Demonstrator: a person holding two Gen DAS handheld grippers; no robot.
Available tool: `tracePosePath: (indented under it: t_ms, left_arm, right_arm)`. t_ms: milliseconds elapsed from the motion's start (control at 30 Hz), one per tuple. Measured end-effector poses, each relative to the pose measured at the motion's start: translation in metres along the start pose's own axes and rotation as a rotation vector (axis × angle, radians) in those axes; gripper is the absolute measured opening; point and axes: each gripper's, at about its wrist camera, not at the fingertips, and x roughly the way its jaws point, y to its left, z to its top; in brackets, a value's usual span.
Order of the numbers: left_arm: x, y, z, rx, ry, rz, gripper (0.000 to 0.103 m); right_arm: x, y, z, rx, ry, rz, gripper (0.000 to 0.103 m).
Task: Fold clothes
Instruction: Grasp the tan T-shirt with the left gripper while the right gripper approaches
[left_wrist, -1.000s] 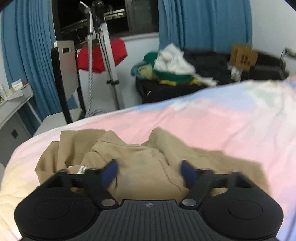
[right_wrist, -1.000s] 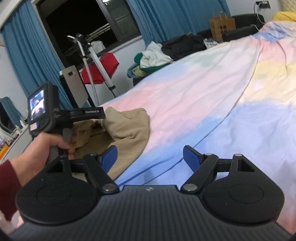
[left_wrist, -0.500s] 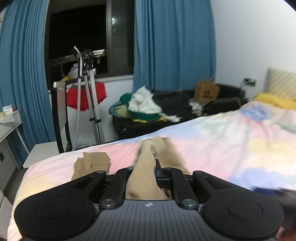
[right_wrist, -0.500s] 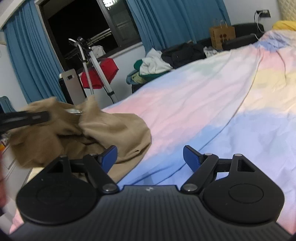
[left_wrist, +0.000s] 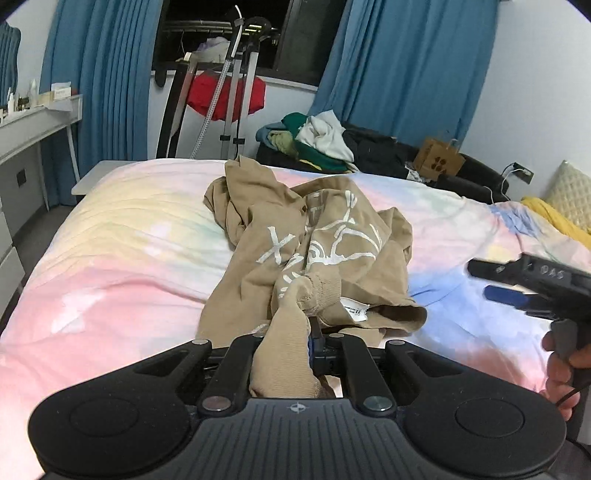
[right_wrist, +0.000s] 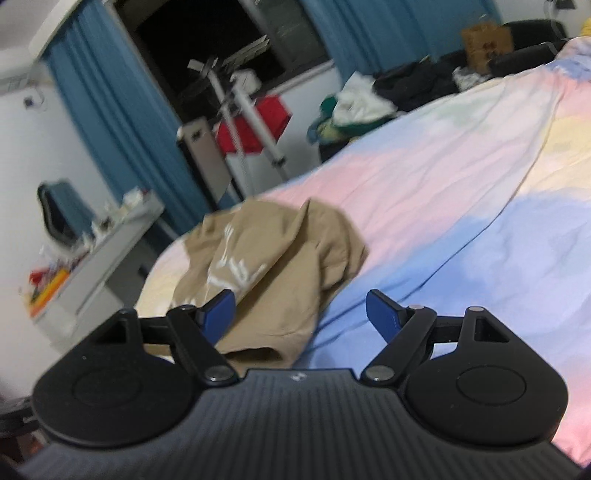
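Note:
A tan sweatshirt (left_wrist: 317, 243) with a white print lies crumpled on the pastel bedspread (left_wrist: 110, 258). My left gripper (left_wrist: 308, 339) is shut on a ribbed tan edge of it, and the cloth bunches up between the fingers. A white label shows beside the pinched part. In the right wrist view the same sweatshirt (right_wrist: 273, 269) lies ahead and to the left. My right gripper (right_wrist: 300, 308) stands open just over its near edge, nothing between the blue pads. The right gripper (left_wrist: 517, 291) also shows at the right edge of the left wrist view, held by a hand (left_wrist: 561, 365).
A pile of clothes (left_wrist: 317, 136) sits on a dark couch beyond the bed. A metal stand (left_wrist: 236, 92) with a red cloth stands by the window and blue curtains. A white desk (left_wrist: 33, 125) runs along the left. A brown paper bag (left_wrist: 437, 160) sits far right.
My left gripper shut on the sweatshirt's edge and pulled it back across the bed, so the printed side now shows. The right gripper shifted slightly and stays open.

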Motion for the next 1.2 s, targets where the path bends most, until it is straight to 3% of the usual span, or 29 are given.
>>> tracePosePath:
  t_ms: [100,267,433,467,533,567,633,667,733,833,1000,1067,1133,1200]
  left_arm:
    - [-0.004,0.000,-0.003,-0.007,-0.005,0.009,0.011]
    - [0.006,-0.004,-0.004,-0.038,0.032,0.035,0.011]
    - [0.023,-0.012,-0.001,-0.023,0.063,0.066,0.013]
    - [0.026,-0.013,-0.002,-0.018,0.070,0.069,0.014]
    - [0.030,-0.015,-0.004,-0.008,0.084,0.073,0.014]
    - [0.032,-0.016,-0.004,-0.002,0.089,0.073,0.015]
    - [0.034,-0.020,-0.005,0.015,0.097,0.072,0.023]
    - [0.035,-0.023,-0.006,0.034,0.099,0.065,0.027]
    - [0.036,-0.032,-0.009,0.097,0.113,0.053,0.044]
    - [0.037,-0.054,-0.018,0.243,0.094,0.078,0.049]
    - [0.043,-0.083,-0.036,0.468,0.039,0.160,0.049]
    - [0.045,-0.088,-0.040,0.516,0.009,0.193,0.045]
    - [0.044,-0.089,-0.039,0.522,-0.028,0.202,0.024]
    - [0.041,-0.087,-0.032,0.488,-0.065,0.197,0.014]
  right_arm:
    - [0.012,0.013,-0.009,-0.073,0.068,0.025,0.080]
    - [0.032,0.032,-0.025,-0.207,0.141,-0.008,0.077]
    - [0.074,0.017,-0.030,-0.127,0.182,-0.055,0.073]
    - [0.083,0.013,-0.030,-0.107,0.187,-0.064,0.069]
    - [0.094,0.010,-0.035,-0.129,0.183,-0.121,0.045]
    - [0.095,0.010,-0.037,-0.142,0.173,-0.135,0.041]
    - [0.091,0.011,-0.037,-0.148,0.146,-0.135,0.022]
    - [0.087,0.011,-0.036,-0.140,0.135,-0.130,0.018]
    - [0.078,0.013,-0.030,-0.115,0.106,-0.108,0.012]
    - [0.056,0.016,-0.018,-0.044,0.038,-0.024,0.010]
    - [0.013,0.020,-0.006,0.024,-0.098,0.092,0.010]
    - [0.000,0.018,-0.004,0.035,-0.133,0.120,0.010]
    - [-0.001,0.014,-0.001,0.045,-0.115,0.134,0.010]
    - [0.002,0.009,0.000,0.061,-0.089,0.134,0.010]
